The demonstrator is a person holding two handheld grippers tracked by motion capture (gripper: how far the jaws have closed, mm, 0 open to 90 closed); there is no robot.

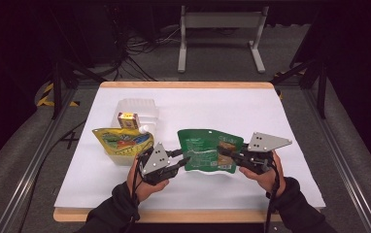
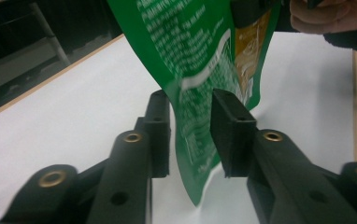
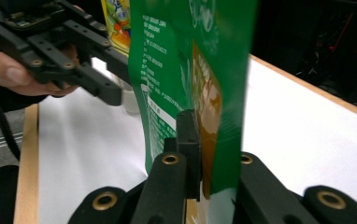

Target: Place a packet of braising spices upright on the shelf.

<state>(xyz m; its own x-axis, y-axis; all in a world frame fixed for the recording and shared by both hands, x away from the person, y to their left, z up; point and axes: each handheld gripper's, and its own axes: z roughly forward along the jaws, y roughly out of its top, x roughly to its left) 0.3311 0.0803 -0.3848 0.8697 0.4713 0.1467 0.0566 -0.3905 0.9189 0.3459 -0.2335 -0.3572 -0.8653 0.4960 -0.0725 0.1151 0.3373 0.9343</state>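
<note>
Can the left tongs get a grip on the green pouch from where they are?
Probably yes. The green pouch already hangs between the open left tongs, pads apart, with nothing else between them; the right tongs hold its other edge.

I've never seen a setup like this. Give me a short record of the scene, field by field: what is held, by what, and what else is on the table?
Held item: green pouch, lifted between both grippers
Right gripper: shut on the pouch's edge
Left gripper: jaws apart, pouch edge between them, not pressed
Also on table: yellow pouch with white cap, clear plastic container, small yellow box
Surface: white table cover on a wooden board
Operators: a person's two hands, dark sleeves
</note>
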